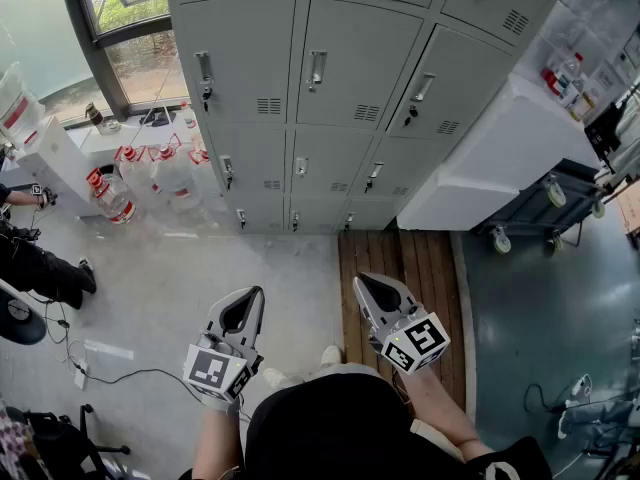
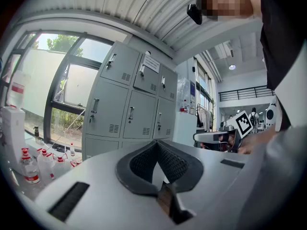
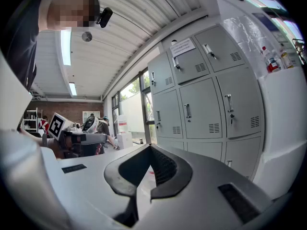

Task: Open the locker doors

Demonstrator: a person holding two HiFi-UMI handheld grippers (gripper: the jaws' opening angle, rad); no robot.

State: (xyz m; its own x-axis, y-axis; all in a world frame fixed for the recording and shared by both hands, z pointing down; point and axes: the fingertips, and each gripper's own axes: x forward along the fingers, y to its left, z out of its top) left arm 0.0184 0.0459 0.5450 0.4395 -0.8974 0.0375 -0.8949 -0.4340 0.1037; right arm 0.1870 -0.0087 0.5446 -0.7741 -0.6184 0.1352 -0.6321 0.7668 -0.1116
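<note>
Grey concrete floor point(image 1: 200, 278) runs up to the far wall. At far left a window point(image 1: 130, 28) lets in daylight, and below it water bottles point(image 1: 110, 196) stand on the floor, near the left end of the lockers point(image 1: 330, 98). A cable point(image 1: 130, 376) trails over the floor at lower left. The lockers fill the middle of the wall, three columns wide, and every door in view is closed, each with a slim upright handle point(image 1: 317, 68) near its edge. Wooden boards point(image 1: 400, 258) lie in front of the right column. Touching the lockers on the right is a white cabinet point(image 1: 500, 158), with a wheeled cart point(image 1: 540, 213) beside it.

The left gripper point(image 1: 243, 313) is held low, close to the person's body and well apart from the lockers; its jaws are clenched tip to tip with nothing between them. The right gripper point(image 1: 383, 293) sits level with it over the boards, its jaws likewise pressed together and empty. No door has been touched, so the task looks not yet begun.

Several things could go wrong from here. Clenched jaws cannot take a handle, so they must part first; arriving closed would only knock the door. The handles are thin and smooth, so a shallow pinch may slip off as the door is pulled. Whether the doors are locked cannot be told; a hard pull on a locked one would strain the grip. A low left door could swing into the bottles, a right-column door could hit the cabinet, and the cable or the boards' edge could catch a foot.
</note>
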